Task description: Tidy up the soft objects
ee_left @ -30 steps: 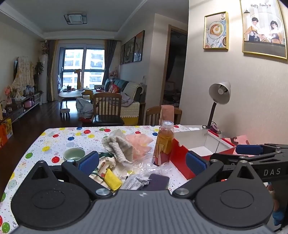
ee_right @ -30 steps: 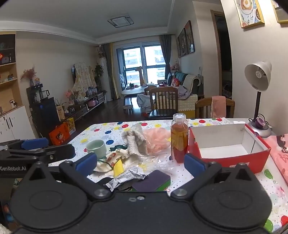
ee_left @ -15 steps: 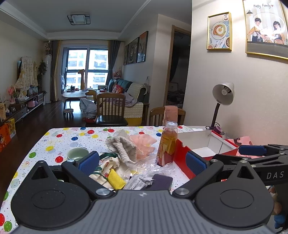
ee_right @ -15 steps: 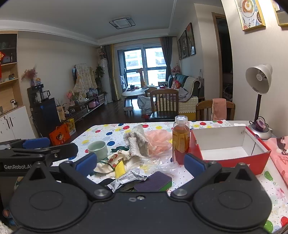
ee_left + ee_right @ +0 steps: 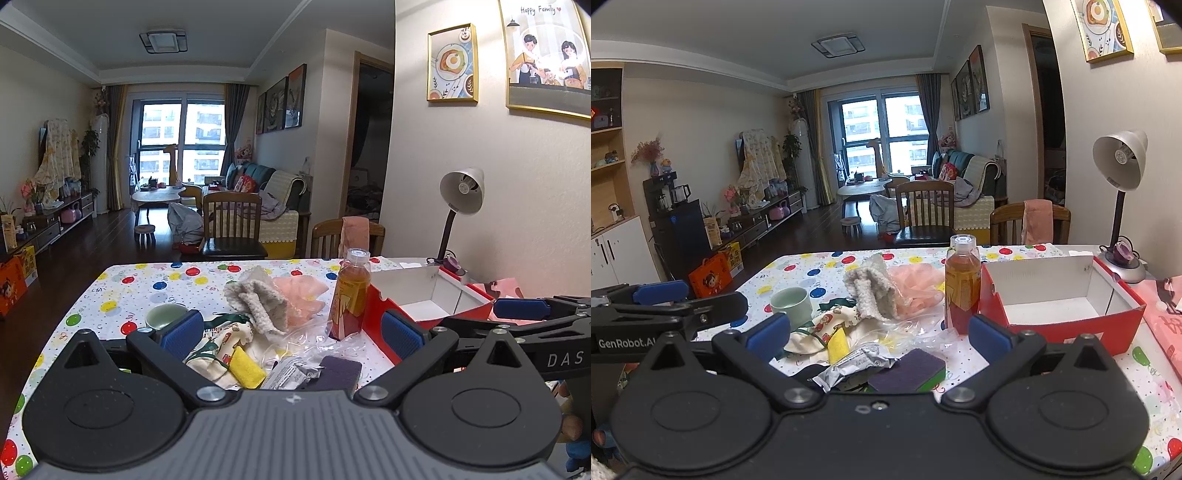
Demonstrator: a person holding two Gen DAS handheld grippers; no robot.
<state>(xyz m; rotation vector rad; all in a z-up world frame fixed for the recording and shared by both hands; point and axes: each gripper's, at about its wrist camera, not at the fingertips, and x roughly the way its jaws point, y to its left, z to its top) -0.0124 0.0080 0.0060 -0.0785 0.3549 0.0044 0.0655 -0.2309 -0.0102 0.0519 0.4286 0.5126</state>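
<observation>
While both grippers hover over the clutter:
Left gripper [image 5: 291, 328]: fingers wide apart, empty.
Right gripper [image 5: 879, 330]: fingers wide apart, empty.
Knitted cloth [image 5: 871, 291]: beside pink bath pouf [image 5: 918, 290], left of juice bottle [image 5: 962, 284].
Red box [image 5: 1063, 295]: right of the bottle.

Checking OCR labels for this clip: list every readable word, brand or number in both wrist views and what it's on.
"Happy Family" – on the framed picture on the wall.
"DAS" – on the right tongs arm, seen from the left wrist view.
"GenRobot.A" (cut off behind the near finger) – on the left tongs arm, seen from the right wrist view.
Bottle label, silver packet print, orange box on the floor: too small or blurred to read.
</observation>
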